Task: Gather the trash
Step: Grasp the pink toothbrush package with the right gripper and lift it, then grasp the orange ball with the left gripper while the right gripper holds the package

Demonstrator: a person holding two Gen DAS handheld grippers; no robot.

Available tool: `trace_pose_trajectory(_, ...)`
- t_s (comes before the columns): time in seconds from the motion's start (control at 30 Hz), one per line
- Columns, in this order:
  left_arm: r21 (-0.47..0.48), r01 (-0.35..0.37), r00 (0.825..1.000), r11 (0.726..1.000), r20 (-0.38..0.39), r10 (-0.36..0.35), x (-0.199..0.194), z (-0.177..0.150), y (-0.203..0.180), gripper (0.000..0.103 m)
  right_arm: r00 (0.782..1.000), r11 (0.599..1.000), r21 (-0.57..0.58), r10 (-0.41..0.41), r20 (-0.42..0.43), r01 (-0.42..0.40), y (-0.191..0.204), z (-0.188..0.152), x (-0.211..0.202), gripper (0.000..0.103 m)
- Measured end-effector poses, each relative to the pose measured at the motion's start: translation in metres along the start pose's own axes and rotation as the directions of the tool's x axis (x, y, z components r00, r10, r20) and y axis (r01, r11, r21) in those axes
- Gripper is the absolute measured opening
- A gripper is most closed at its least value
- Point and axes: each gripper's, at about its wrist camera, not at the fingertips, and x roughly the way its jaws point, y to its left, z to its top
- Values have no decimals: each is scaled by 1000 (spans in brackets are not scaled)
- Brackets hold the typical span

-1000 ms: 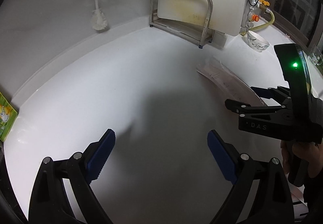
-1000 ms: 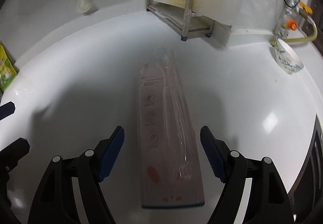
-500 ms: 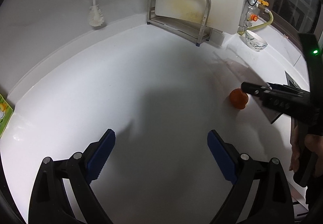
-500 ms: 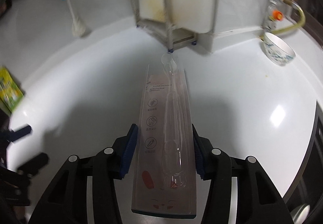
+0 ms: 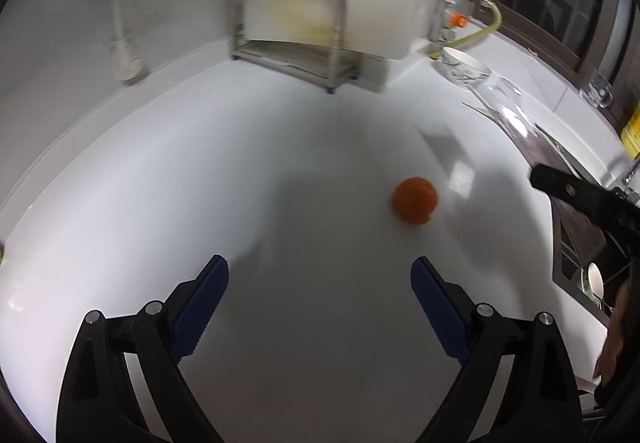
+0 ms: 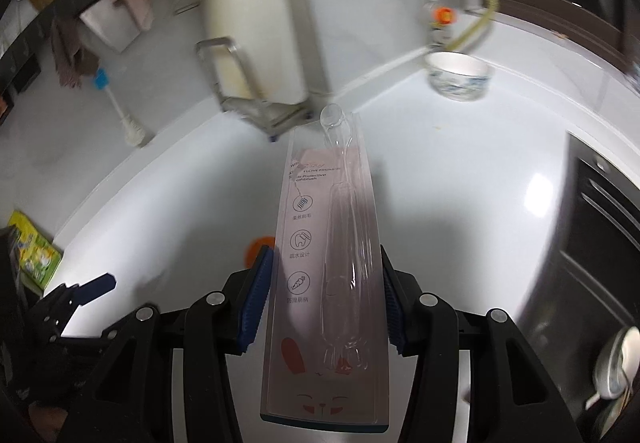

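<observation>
White and glossy, the table (image 5: 168, 179) curves back to a metal rack (image 5: 288, 23) by the wall. Left of the rack hangs a bristly brush (image 5: 120, 39). In front of it the left gripper (image 5: 320, 307) hovers, fingers spread and empty, near a small round orange cap (image 5: 414, 200) lying on the table, not yet collected. Right of the rack, the right gripper (image 6: 324, 295) pinches a long, flat, clear plastic toothbrush package (image 6: 328, 251) by its edges, lifted off the table. One piece looks secured; binning it and the cap remain.
</observation>
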Motion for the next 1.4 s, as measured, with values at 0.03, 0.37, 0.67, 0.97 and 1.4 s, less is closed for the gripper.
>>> trace_pose_trajectory(0.03,2,5,1000,1000,-1,-5,4,1,-4,91,1000,1000,25,-7,5,7,-8,-5,-5,48)
trace_pose_trajectory(0.37,36,4,1000,999,-6,-4,56,23,-52,91,997,983,171,-68,23,63,-58,-50,-35,48)
trace_pose_trajectory(0.67,22,-33,999,999,-1,33,81,33,-63,83,996,976,202,-89,32,81,-67,-73,-51,48)
trace_pose_trajectory(0.97,50,26,1000,998,-14,-26,85,30,-75,36,997,976,208,-74,26,67,-62,-78,-50,48)
trace_pose_trajectory(1.4,53,17,1000,998,-11,-16,54,25,-65,25,998,980,195,-49,39,41,-47,-75,-61,48)
